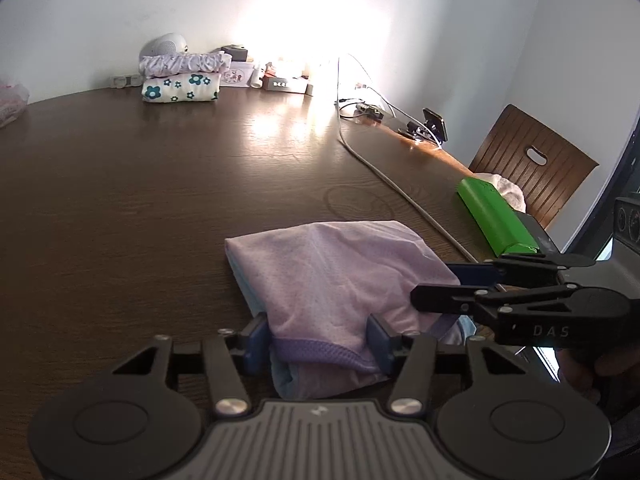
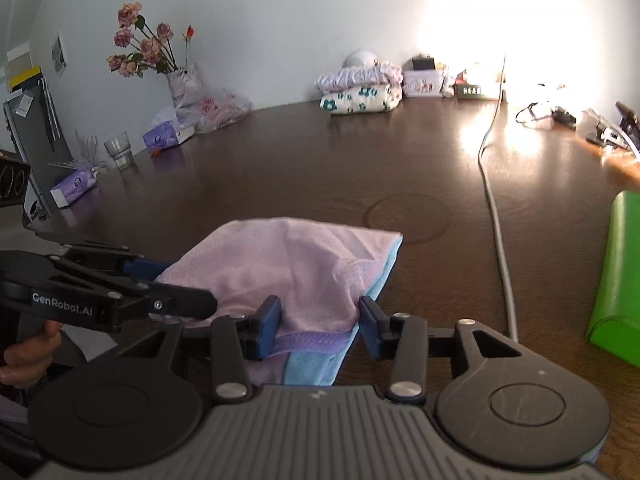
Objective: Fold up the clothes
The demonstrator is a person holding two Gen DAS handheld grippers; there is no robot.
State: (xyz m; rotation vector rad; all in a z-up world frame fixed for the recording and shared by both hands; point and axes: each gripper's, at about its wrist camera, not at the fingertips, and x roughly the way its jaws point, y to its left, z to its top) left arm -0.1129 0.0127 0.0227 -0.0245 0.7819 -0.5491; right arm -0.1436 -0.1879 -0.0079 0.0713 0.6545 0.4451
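Garment (image 1: 332, 268) folded, long axis running away from both claws. Left claw (image 1: 318, 344) and right claw (image 2: 318, 328) straddle its near hem, jaws apart.

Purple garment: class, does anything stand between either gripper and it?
Nothing visible does. The left gripper and right gripper both straddle the near hem of the purple garment, fingers spread. The green box and cable lie aside.

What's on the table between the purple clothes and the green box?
A grey cable runs between the purple garment and the green box, seen in both views.
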